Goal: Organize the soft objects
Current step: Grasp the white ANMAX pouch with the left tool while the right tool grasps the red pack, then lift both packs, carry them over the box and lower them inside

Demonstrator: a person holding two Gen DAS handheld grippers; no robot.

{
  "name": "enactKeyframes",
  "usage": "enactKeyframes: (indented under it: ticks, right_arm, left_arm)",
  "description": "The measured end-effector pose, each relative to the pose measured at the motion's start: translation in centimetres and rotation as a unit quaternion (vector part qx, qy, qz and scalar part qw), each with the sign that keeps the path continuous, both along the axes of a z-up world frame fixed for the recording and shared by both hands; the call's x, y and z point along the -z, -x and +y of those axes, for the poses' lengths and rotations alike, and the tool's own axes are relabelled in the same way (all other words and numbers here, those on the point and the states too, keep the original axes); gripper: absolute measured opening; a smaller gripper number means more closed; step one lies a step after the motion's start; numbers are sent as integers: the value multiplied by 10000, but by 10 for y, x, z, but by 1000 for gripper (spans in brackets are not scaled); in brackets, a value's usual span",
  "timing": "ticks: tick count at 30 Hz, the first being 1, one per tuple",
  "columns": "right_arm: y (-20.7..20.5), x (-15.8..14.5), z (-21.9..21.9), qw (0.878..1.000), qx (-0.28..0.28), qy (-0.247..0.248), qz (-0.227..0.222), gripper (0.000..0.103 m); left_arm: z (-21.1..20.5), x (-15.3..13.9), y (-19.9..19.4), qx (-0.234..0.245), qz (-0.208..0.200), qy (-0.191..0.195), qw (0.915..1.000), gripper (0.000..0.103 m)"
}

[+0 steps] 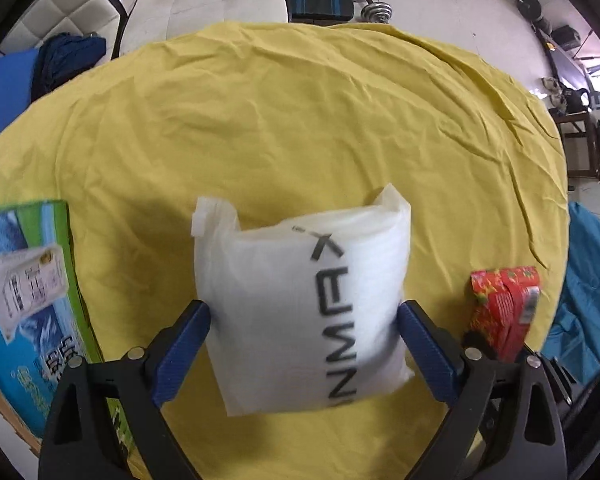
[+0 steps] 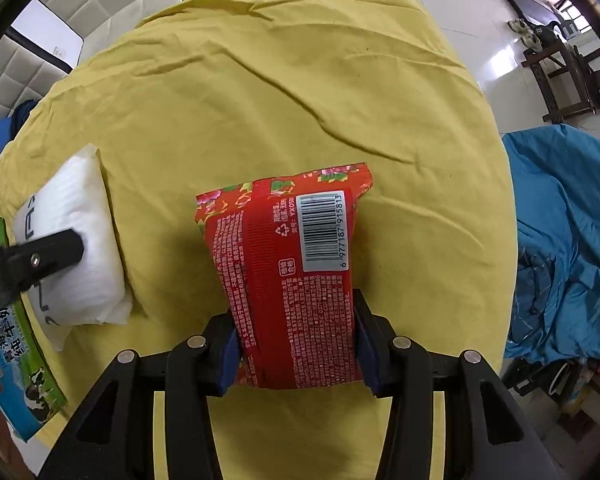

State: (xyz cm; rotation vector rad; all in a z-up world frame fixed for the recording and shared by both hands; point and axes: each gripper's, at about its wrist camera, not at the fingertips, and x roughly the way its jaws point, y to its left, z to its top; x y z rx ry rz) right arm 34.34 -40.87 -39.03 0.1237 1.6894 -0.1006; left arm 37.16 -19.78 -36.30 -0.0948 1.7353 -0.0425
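My left gripper point(image 1: 304, 316) is shut on a white soft pack with black lettering point(image 1: 300, 300), holding it above the yellow cloth point(image 1: 280, 120). The same white pack point(image 2: 76, 248) shows at the left of the right wrist view, with a left finger point(image 2: 56, 252) pressed on it. My right gripper point(image 2: 296, 340) is shut on a red flowered tissue pack point(image 2: 288, 272), barcode side up. That red pack point(image 1: 504, 308) shows at the right of the left wrist view.
A green and blue milk carton box point(image 1: 24, 300) lies at the cloth's left edge and also shows in the right wrist view point(image 2: 16, 368). Blue bedding point(image 2: 564, 240) lies to the right. Dumbbells point(image 1: 372, 0) lie on the floor beyond.
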Motion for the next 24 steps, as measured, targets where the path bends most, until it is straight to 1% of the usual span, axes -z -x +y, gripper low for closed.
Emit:
enactKeyframes:
  ticks: [2,6,10,12,15,16,17,18,20,24]
  right_arm:
    - [-8,1,0,10000,6,12,4,50]
    - [-8,11,5,10000,32,27,25,50]
    - [-5,19,8,10000,19,33,27,50]
    - [-5,18,9,10000,15,28,28,50]
    - [-4,16,9,10000,-13,25,4,50]
    - [-3,15,9,10000,-21,13,-7,50]
    - [-2,15,9,10000,-17,0,-19,49]
    - [0,13,9,10000,-33,-15,-41,49]
    - [4,11,10,10000,-55,-31,-67,49]
    - [20,7,14,9998,-114,-93,-114,49]
  left_arm:
    - [-4,3,-3,71,-20,-78,9999,99]
    - [-13,13,-11,256,26,-302,9992,103]
    - [-18,22,-17,410,-8,-488,9980,103]
    - [-20,26,-17,500,-67,-566,9971,103]
    - [-19,36,-13,608,-164,-749,9952,89]
    - [-19,38,-11,646,-217,-794,9945,81]
    - [-16,35,-9,643,-335,-759,9945,78]
    - [-16,31,-6,690,-406,-806,9935,75]
    - [-17,23,4,783,-492,-787,9926,72]
    - [-13,16,30,745,-472,-635,9941,72]
